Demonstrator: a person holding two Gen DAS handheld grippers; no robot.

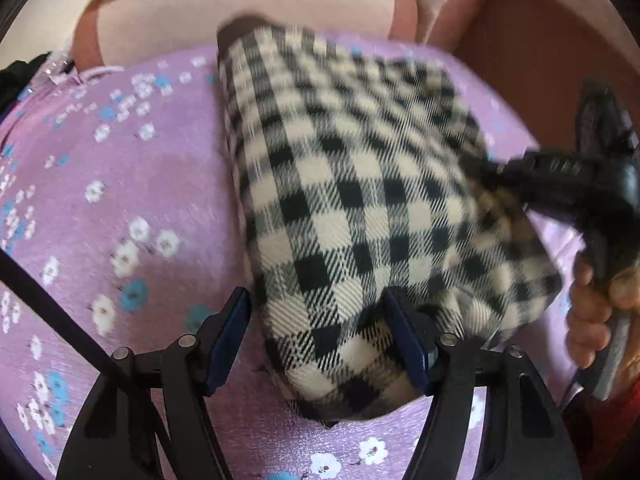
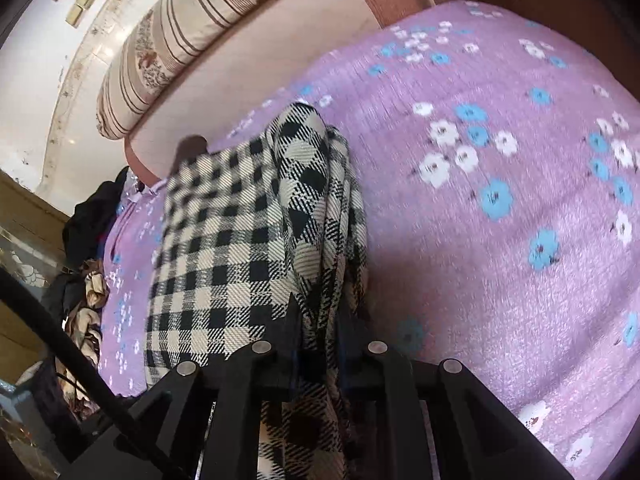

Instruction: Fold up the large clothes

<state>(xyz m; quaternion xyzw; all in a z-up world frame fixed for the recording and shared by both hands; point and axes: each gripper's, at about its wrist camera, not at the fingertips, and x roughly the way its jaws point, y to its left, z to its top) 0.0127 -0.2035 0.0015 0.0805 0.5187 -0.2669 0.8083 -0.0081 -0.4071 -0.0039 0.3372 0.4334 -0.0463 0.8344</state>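
Item: checked garment (image 1: 360,208), black and cream, lying part-folded into a long band on a bed under a lilac floral bedspread (image 1: 132,184). Left gripper (image 1: 324,344): jaws standing apart, the near end of the garment bulging up between them; whether the pads press on the cloth cannot be told, so it reads as not clamped. Right gripper (image 2: 316,344): closed tight on a bunched edge of the garment, several layers gathered ahead of its fingers; in the left wrist view it enters from the right, with the person's hand (image 1: 596,312) on its handle. Beyond the grippers: pink headboard (image 1: 248,12), striped pillow (image 2: 180,36). Step in hand, judged: taking hold for another fold. Next move calls for the left gripper to close on its end, then both to carry the cloth over evenly.
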